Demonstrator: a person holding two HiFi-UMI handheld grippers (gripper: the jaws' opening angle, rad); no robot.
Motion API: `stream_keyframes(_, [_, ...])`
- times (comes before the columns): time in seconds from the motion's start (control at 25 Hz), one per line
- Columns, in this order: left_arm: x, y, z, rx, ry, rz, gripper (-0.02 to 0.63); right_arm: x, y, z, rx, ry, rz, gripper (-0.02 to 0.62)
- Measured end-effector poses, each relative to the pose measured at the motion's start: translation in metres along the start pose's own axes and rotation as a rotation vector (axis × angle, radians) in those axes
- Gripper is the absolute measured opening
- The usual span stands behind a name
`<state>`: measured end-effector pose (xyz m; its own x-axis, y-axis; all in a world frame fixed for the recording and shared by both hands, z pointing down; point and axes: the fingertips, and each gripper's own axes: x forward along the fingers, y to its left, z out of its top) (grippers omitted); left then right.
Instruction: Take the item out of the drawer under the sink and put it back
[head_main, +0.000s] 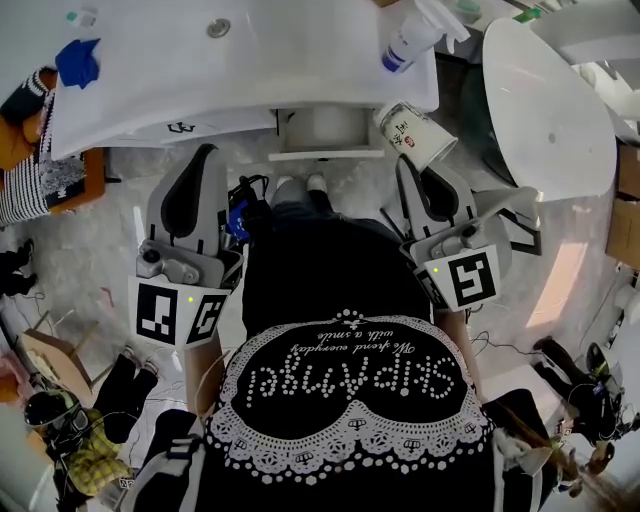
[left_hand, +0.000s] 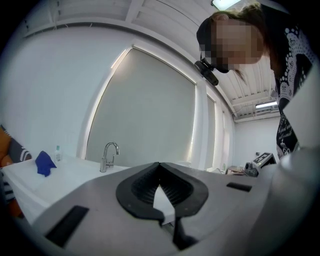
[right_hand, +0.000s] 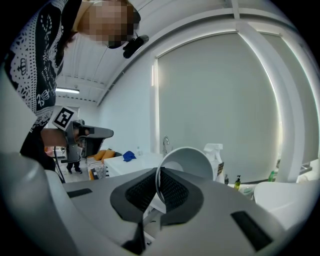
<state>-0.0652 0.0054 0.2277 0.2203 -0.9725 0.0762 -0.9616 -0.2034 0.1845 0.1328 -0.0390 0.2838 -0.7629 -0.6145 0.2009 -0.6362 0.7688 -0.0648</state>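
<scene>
The right claw (right_hand: 157, 172) is nearly shut, pinching the wall of a white paper cup (right_hand: 187, 162) right at the rim, with one pad inside the mouth and the other outside. So the cup is up in the air, tipped over on its side, not sitting on anything. From the head view it hangs just in front of the edge of the white sink counter (head_main: 150, 80), close to the spray bottle (head_main: 410, 40) that stands on that counter.

The left claw (left_hand: 160, 165) has its tips together and nothing between them. It's held off to the other side of the person's body, well apart from the cup.

Other bits: a blue cloth (head_main: 78, 60) lies at the far left of the counter, and the faucet (left_hand: 107, 155) shows in the left gripper view.
</scene>
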Motion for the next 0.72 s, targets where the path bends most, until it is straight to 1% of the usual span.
stream_keyframes(0.16, [-0.006, 0.005, 0.001, -0.004, -0.01, -0.007, 0.003, 0.002, 0.006, -0.002, -0.007, 0.01, 0.001, 0.025])
stream_keyframes(0.32, [-0.01, 0.01, -0.001, -0.017, -0.003, -0.004, 0.003, 0.003, 0.011, 0.0, -0.037, -0.007, 0.007, 0.025])
stream_keyframes(0.48, [-0.014, 0.016, 0.001, -0.029, -0.005, -0.001, 0.003, 0.007, 0.017, -0.002, -0.018, 0.03, -0.004, 0.025])
stream_keyframes(0.6, [-0.016, 0.021, 0.004, -0.039, 0.001, -0.002, 0.003, 0.012, 0.025, 0.003, -0.015, 0.026, -0.006, 0.025])
stream_keyframes(0.72, [-0.015, 0.022, 0.008, -0.058, 0.004, -0.024, 0.003, 0.017, 0.035, 0.007, -0.015, 0.028, -0.01, 0.025])
